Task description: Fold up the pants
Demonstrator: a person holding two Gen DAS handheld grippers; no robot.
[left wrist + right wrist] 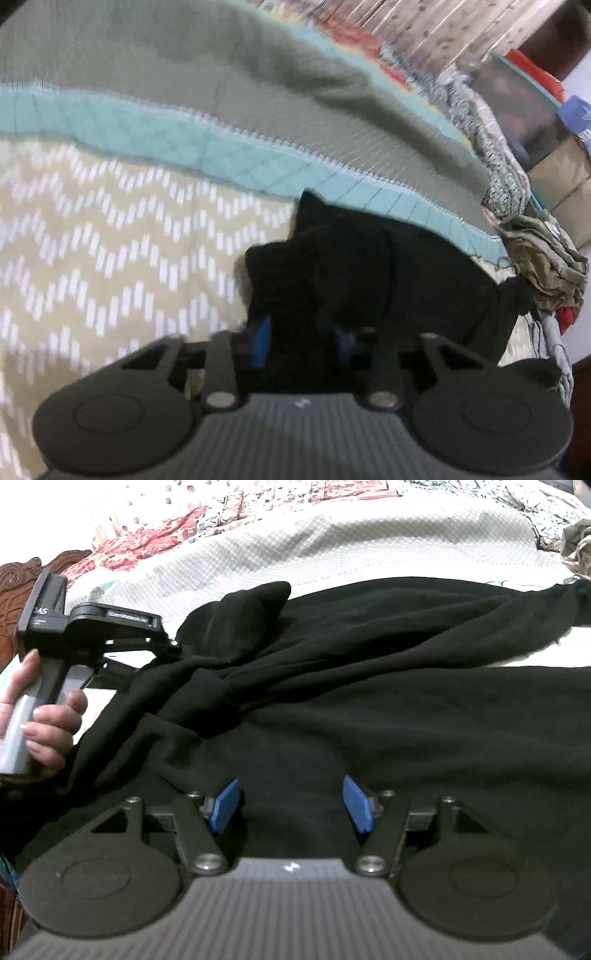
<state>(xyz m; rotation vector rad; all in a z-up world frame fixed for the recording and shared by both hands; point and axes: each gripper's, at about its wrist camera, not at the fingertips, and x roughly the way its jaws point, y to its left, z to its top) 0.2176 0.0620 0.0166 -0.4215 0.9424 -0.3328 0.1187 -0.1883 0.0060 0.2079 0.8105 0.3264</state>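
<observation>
Black pants (369, 709) lie spread across the bed and fill most of the right wrist view. One bunched part is pulled up and taut toward the left. There my left gripper (168, 642), held by a person's hand (48, 723), is shut on that bunch. In the left wrist view the black cloth (351, 266) fills the gap between the blue pads (260, 343) of the left gripper (301, 341). My right gripper (291, 805) hovers low over the flat part of the pants. It is open, with nothing pinched between its blue pads (225, 806).
The bed carries a beige chevron cover (110, 240), a teal quilted band (147, 122) and a grey-green blanket (184, 55). A crumpled olive garment (546, 258) lies at the bed's right edge, with boxes (524, 110) beyond. A carved wooden bedframe (14, 583) stands far left.
</observation>
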